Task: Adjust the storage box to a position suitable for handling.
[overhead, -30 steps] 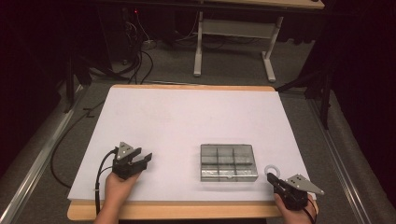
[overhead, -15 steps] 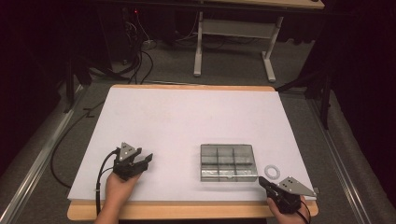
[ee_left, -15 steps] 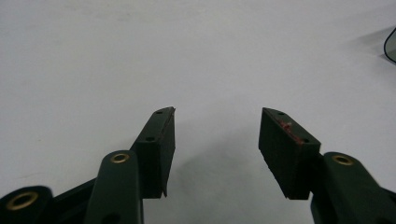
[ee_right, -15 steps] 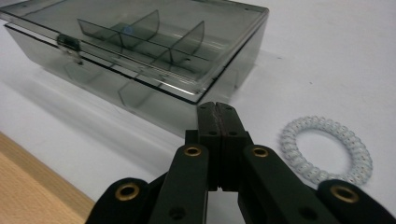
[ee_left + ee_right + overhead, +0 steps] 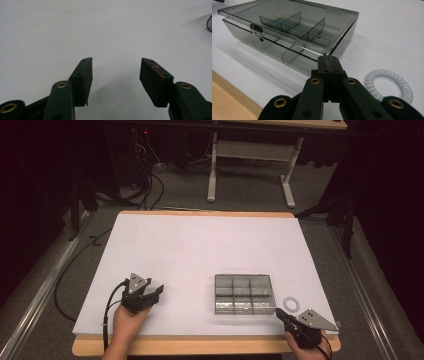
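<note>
A wooden-edged table (image 5: 200, 346) covered by a white sheet (image 5: 200, 250) carries a clear lidded compartment box (image 5: 244, 293) and, just beside it, a white coiled hair tie (image 5: 291, 303).

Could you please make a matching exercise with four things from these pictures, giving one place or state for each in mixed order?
Things:
1. left tool
2. right tool
3. compartment box
4. spiral hair tie

Places or states:
A. transparent, lid down, nothing inside its compartments
B. jaws pressed together, nothing between them
C. lies on the white sheet to the right of the box
D. jaws apart over bare white sheet

Right pairs: 1-D, 2-B, 3-A, 4-C
</note>
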`<state>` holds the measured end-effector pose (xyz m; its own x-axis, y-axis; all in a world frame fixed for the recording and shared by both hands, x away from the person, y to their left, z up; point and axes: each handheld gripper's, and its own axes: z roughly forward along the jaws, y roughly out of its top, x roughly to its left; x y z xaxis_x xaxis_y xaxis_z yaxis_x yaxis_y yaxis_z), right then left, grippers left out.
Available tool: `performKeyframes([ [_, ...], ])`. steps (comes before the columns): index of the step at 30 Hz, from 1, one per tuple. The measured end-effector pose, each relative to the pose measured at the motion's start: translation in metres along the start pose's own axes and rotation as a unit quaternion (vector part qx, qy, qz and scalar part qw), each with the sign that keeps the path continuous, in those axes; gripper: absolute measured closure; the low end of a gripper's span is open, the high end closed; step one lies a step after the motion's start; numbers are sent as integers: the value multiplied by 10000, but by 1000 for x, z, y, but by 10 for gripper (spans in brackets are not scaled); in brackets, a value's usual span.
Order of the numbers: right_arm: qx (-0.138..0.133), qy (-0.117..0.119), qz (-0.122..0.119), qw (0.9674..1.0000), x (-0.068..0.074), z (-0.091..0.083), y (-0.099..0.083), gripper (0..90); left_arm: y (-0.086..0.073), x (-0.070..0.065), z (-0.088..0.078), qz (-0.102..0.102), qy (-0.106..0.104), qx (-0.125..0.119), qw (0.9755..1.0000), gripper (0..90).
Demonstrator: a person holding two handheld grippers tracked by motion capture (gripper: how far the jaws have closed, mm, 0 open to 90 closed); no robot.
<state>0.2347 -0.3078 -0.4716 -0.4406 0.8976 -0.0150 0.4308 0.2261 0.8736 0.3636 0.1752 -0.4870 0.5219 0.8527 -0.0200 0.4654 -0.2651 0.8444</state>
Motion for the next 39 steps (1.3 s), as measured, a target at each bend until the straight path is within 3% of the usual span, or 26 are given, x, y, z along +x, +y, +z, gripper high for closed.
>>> performKeyframes([
  [2,-31,-5,5,10000,0,-1,1,900,0,1,1,-9,-17,27,10000,452],
  [7,-64,4,39,10000,-1,0,4,900,4,2,7,24,-179,394,9991,446],
  [9,-72,8,34,10000,-1,1,4,900,5,-2,6,121,-158,351,9992,485],
  [10,-82,7,37,10000,-1,1,5,900,5,-3,5,59,-285,335,9990,517],
  [11,-82,7,37,10000,-1,1,5,900,5,-3,5,59,-285,335,9990,543],
  [12,-94,11,48,9999,-1,1,5,900,6,-5,3,-27,-447,293,9986,543],
  [14,-112,2,54,9999,-1,1,6,900,6,-12,1,-176,-757,172,9968,560],
  [15,-133,7,43,9999,-1,1,7,900,6,-25,-1,-157,-939,9,9955,564],
  [16,-133,7,43,9999,-1,1,7,900,6,-25,-1,-157,-939,9,9955,573],
  [17,-151,11,52,9999,-1,1,8,900,7,-40,-3,-43,-1067,-100,9942,578],
  [18,-151,11,52,9999,-1,1,8,900,7,-40,-3,-43,-1067,-100,9942,590],
  [19,-153,13,55,9999,-1,1,9,900,9,-50,-5,0,-1090,-121,9940,590],
  [22,-206,96,131,9997,-2,2,10,900,10,-70,-8,49,-1380,-151,9903,642],
  [25,-195,75,80,9997,-1,3,11,900,10,-94,-11,324,-1469,-187,9884,706],
  [27,-222,71,94,9997,-1,3,13,900,11,-109,-11,455,-1594,-252,9858,757],
  [32,-276,77,87,9996,-1,2,16,900,16,-127,-8,505,-1807,-289,9818,876],
  [35,-294,73,77,9995,-1,2,18,900,20,-135,-4,530,-1987,-261,9783,887],
  [39,-330,72,61,9994,-1,2,20,900,27,-139,-1,476,-2063,-305,9769,894],
])
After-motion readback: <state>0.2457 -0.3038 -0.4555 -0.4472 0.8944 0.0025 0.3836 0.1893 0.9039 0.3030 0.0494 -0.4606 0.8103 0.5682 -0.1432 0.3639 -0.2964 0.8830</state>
